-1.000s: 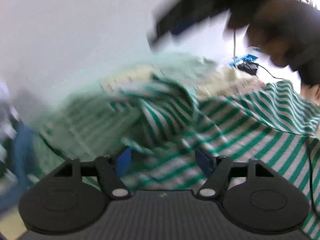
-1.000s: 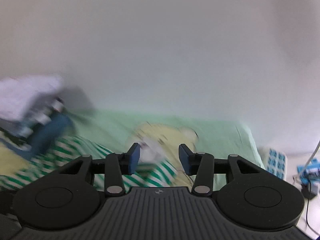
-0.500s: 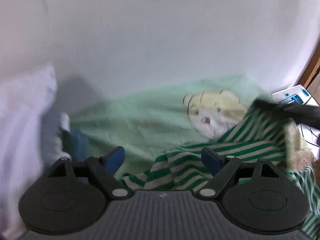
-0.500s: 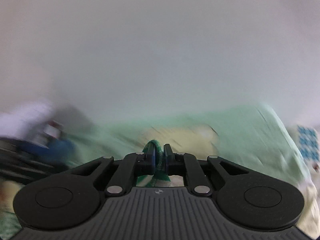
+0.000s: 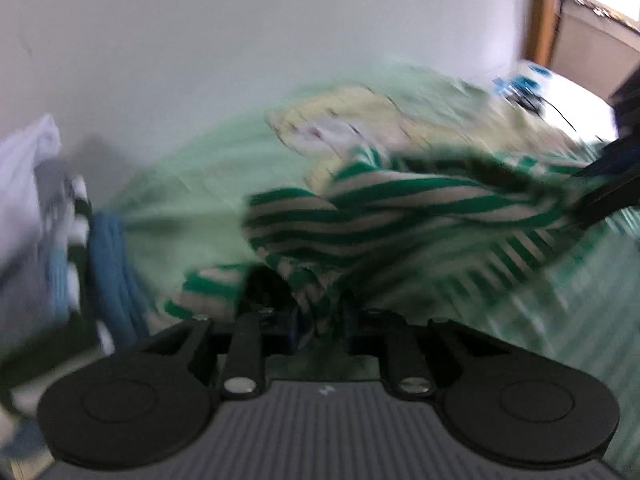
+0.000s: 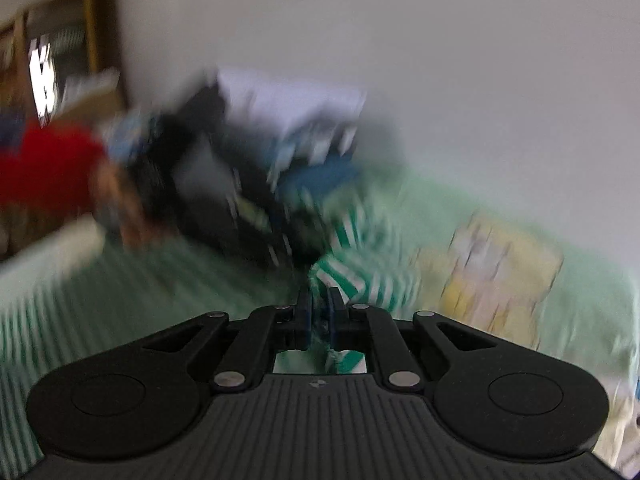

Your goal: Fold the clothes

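White wall fills the background of both wrist views, and below it lies a pale green bedsheet (image 5: 188,200) printed with a yellow cartoon bear (image 5: 344,120). Both pictures are badly smeared by motion, so I can only read the larger shapes. My left tool (image 5: 318,322) is clamped on a bunched fold of the green-and-white striped garment (image 5: 400,204), which rises from between its fingers and stretches across the bed to the right, over the lower part of the bear print. My right tool (image 6: 319,316) has its fingers drawn together on another edge of the same striped cloth, pinched just in front of the camera. At the far left of the left wrist view I see a stack of clothes (image 5: 44,208), white on top with blue beneath, against the wall. In the right wrist view a dark blurred shape sits beyond the stripes; I cannot tell what it is.
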Motion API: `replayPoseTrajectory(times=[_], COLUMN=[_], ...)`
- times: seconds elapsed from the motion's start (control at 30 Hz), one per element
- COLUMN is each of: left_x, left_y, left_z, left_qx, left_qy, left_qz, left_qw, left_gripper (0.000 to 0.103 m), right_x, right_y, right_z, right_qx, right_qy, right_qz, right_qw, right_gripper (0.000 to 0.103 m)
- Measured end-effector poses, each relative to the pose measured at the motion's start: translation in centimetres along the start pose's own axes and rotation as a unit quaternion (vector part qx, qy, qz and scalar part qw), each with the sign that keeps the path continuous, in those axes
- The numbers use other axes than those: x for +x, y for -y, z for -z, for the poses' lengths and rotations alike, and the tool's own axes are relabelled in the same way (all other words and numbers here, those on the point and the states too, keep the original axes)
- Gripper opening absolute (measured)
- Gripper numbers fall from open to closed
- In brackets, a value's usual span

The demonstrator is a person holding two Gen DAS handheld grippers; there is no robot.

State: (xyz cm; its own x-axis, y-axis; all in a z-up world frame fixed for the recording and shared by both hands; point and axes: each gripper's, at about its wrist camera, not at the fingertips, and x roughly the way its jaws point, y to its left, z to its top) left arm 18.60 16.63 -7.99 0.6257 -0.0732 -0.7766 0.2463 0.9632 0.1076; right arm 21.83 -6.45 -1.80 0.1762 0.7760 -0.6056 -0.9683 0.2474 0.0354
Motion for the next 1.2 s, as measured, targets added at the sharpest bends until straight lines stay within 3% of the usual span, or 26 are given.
replayPoseTrajectory(times=[0.1, 0.2, 0.23, 0.27, 0.33, 0.4, 0.5, 0.53, 0.57, 0.67, 0.8, 0.83, 0.87, 0.93, 1.07, 1.1, 1.2], left_x=[-1.1, -3.6, -4.9, -6.1, -8.2, -8.5, -5.7, -4.2, -2.7, 1.1, 3.0, 3.0, 2.9, 2.1, -1.1, -2.0, -3.8], left_y=[1.9, 2.4, 2.2, 1.8, 0.5, -1.3, -4.8, -6.1, -7.0, -8.0, -7.3, -7.1, -7.0, -6.6, -4.5, -3.8, -1.2], left_z=[2.3, 3.1, 2.9, 2.5, 1.2, -0.8, -3.8, -4.3, -4.5, -3.9, -2.5, -2.3, -2.0, -1.9, -2.4, -2.3, -1.3], left_qx=[0.039, 0.083, 0.096, 0.102, 0.094, 0.056, -0.059, -0.112, -0.15, -0.198, -0.201, -0.2, -0.199, -0.191, -0.158, -0.141, -0.084], left_qy=[-0.017, -0.009, 0.0, 0.012, 0.044, 0.077, 0.07, 0.057, 0.04, -0.006, -0.035, -0.032, -0.03, -0.016, 0.04, 0.05, 0.058], left_qz=[-0.003, 0.004, 0.014, 0.024, 0.041, 0.043, 0.071, 0.089, 0.101, 0.108, 0.108, 0.104, 0.1, 0.097, 0.076, 0.07, 0.06], left_qw=[0.9991, 0.9965, 0.9953, 0.9944, 0.9938, 0.9946, 0.9933, 0.9881, 0.9826, 0.9741, 0.9729, 0.9737, 0.9744, 0.9767, 0.9838, 0.9862, 0.993], left_gripper=[0.018, 0.037, 0.048, 0.054, 0.085, 0.095, 0.079, 0.079, 0.077, 0.072, 0.079, 0.075, 0.072, 0.048, 0.042, 0.044, 0.064], right_x=[1.0, 0.2, -0.1, -0.9, -0.8, -0.4, 2.5, 3.5, 4.6, 6.1, 6.7, 6.4, 6.2, 5.7, 4.8, 4.5, 4.8], right_y=[-1.3, -1.6, -1.7, -1.7, -1.4, -1.2, -0.7, -0.5, -0.2, -0.5, -0.4, -0.1, 0.1, 0.5, 1.4, 1.0, -0.6], right_z=[2.0, 1.8, 1.7, 1.2, 0.9, 0.3, -0.9, -1.1, -1.2, -1.5, -0.9, -0.7, -0.5, -0.2, 0.6, 0.8, 1.3], right_qx=[-0.03, -0.016, -0.011, -0.003, 0.018, 0.044, 0.086, 0.105, 0.121, 0.131, 0.135, 0.143, 0.151, 0.167, 0.198, 0.188, 0.149], right_qy=[-0.072, -0.059, -0.055, -0.028, 0.023, 0.067, 0.06, 0.06, 0.06, 0.054, 0.027, 0.031, 0.035, 0.043, 0.059, 0.063, 0.047], right_qz=[0.017, 0.02, 0.021, 0.022, 0.033, 0.049, 0.107, 0.112, 0.105, 0.111, 0.151, 0.157, 0.162, 0.173, 0.194, 0.197, 0.193], right_qw=[0.997, 0.998, 0.998, 0.999, 0.999, 0.996, 0.989, 0.986, 0.985, 0.984, 0.979, 0.977, 0.975, 0.97, 0.959, 0.96, 0.969], right_gripper=[0.007, 0.015, 0.022, 0.036, 0.054, 0.057, 0.046, 0.038, 0.038, 0.038, 0.035, 0.016, 0.008, 0.007, 0.007, 0.008, 0.009])
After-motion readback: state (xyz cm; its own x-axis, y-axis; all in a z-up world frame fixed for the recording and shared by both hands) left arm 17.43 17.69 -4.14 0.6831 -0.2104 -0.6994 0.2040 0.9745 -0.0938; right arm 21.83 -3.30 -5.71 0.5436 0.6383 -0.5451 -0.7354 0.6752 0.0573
